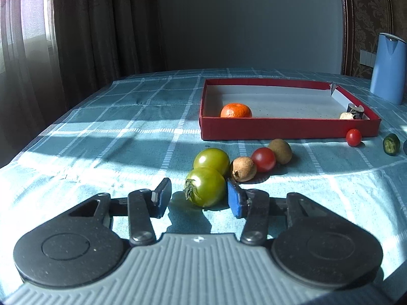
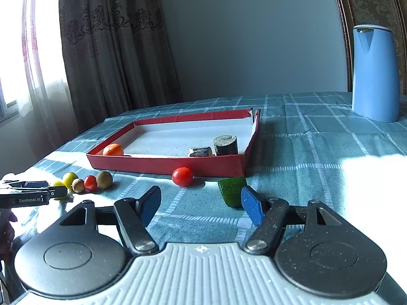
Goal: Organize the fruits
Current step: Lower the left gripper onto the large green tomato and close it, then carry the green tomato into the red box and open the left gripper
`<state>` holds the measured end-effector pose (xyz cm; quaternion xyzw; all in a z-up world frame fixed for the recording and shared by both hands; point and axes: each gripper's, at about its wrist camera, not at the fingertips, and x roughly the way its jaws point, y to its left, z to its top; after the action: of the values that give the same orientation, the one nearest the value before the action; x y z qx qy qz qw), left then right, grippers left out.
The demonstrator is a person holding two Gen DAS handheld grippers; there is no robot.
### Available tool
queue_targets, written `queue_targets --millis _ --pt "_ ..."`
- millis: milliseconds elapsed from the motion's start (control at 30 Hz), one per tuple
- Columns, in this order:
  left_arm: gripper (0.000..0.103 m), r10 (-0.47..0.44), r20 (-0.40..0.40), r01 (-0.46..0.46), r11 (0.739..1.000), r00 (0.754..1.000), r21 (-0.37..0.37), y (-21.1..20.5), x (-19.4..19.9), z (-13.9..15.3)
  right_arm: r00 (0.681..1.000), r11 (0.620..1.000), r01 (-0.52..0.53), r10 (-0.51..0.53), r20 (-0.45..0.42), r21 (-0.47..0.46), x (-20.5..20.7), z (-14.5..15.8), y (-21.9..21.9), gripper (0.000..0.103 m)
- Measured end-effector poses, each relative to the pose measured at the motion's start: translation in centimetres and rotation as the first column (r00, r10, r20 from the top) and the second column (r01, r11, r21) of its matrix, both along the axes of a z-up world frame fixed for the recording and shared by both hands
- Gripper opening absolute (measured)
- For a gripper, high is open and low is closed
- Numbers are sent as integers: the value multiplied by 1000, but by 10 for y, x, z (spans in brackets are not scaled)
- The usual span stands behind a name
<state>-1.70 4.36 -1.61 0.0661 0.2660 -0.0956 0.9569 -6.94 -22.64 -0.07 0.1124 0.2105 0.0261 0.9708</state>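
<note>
A red tray point(image 1: 287, 128) point(image 2: 178, 164) with a white floor holds an orange mandarin point(image 1: 236, 110) point(image 2: 113, 150). In front of it lie two green tomatoes point(image 1: 205, 186), point(image 1: 211, 161), two brown kiwis point(image 1: 243, 169), point(image 1: 280, 150), a red tomato point(image 1: 263, 159) and a small red tomato point(image 1: 353, 137) point(image 2: 182, 176). My left gripper point(image 1: 197, 198) is open, its fingers on either side of the near green tomato, not touching. My right gripper point(image 2: 201, 203) is open and empty; a green pepper piece point(image 2: 232, 190) point(image 1: 391, 144) lies by its right finger.
A blue jug point(image 1: 388, 68) point(image 2: 374, 73) stands at the back right. The tray's right corner holds a dark cylinder point(image 2: 225, 145) and a dark block point(image 2: 201, 151). The checked cloth point(image 1: 114, 127) covers the table; curtains hang behind on the left.
</note>
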Motion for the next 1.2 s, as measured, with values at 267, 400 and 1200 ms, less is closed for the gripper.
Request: queue_targets --millis 267,400,1200 --pt "32 21 12 -21 1000 1000 -16 3 -3 2 1000 999 -31 31 0 -9 -2 0 15 69" --pt "32 38 30 -37 999 999 -24 4 -5 10 997 997 -83 82 -11 -11 0 3 28 69" --pt "32 104 120 -97 993 987 -63 -55 88 57 979 975 -25 -20 -202 -222 26 -14 62 103"
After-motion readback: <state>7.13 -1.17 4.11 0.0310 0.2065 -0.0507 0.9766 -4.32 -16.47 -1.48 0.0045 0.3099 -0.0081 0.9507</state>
